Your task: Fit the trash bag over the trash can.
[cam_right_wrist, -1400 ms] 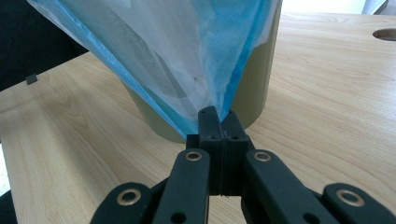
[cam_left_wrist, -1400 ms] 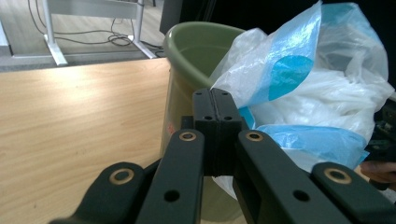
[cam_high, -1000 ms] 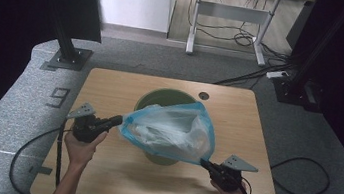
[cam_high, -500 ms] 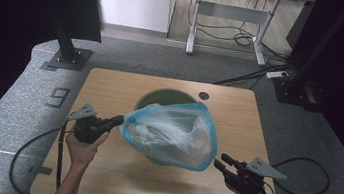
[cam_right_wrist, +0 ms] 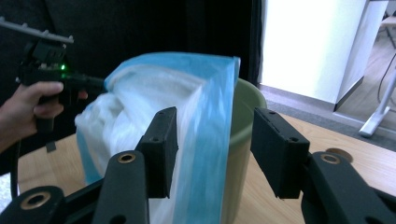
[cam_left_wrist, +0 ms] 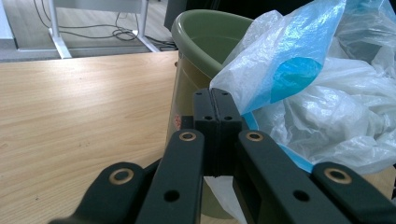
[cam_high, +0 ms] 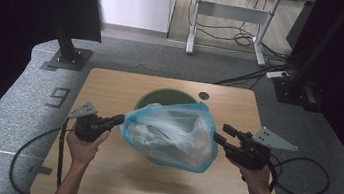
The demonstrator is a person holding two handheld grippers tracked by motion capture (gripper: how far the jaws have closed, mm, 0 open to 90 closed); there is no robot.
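Here, one crumpled translucent blue-and-white plastic bag [cam_high: 171, 134] hangs in the air between two grippers, over the front of one round olive-green plastic bin [cam_high: 166, 97] that stands on the light wooden surface [cam_high: 111, 86]. The left gripper [cam_high: 119, 120] has its fingers [cam_left_wrist: 215, 114] pressed fully together on the bag's left edge, the film pinched flat between them just beside the bin's rim. The right gripper [cam_high: 220, 134] has just been opening: its two fingers [cam_right_wrist: 161, 147] stand well apart, and the bag's blue right edge hangs in the gap between them, close against the left finger and clear of the other, so no pad presses on it.
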